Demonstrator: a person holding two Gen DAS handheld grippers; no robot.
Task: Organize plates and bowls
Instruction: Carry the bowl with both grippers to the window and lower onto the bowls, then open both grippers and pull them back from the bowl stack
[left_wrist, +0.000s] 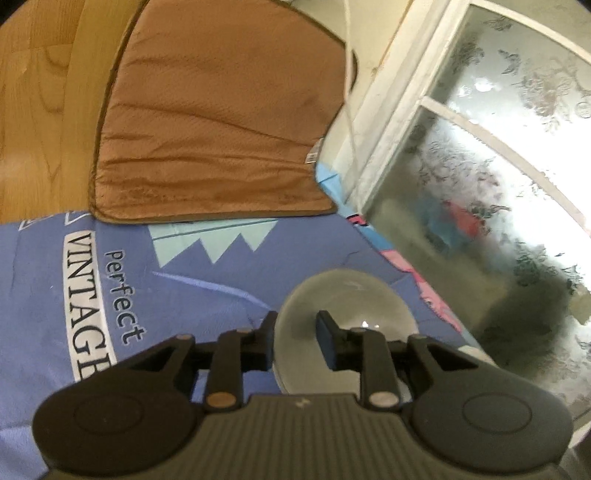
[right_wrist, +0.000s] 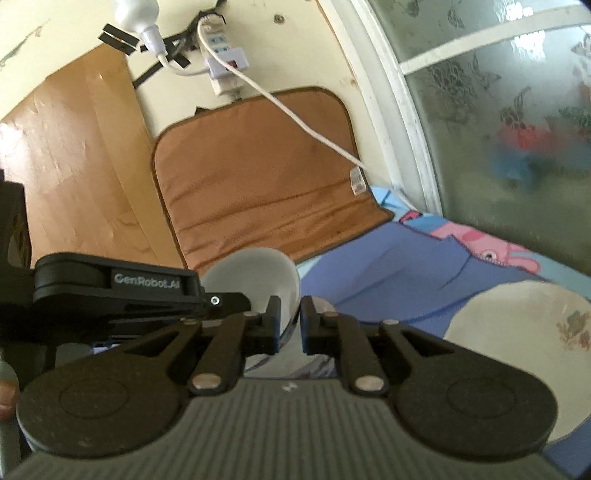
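Blue printed sheet (left_wrist: 207, 295) — smooth round bowl (left_wrist: 347, 295)

Matte black all over on the left gripper (left_wrist: 295, 334): two round pivot housings, a ribbed grey body between them, brass-coloured rivets on the linkage bars, a small white mark mid-body. The right gripper (right_wrist: 290, 325) matches, with silver rivets and blue-edged fingertips (right_wrist: 305, 325). White "GenRobot.AI" lettering and one bright screw show sidelong.
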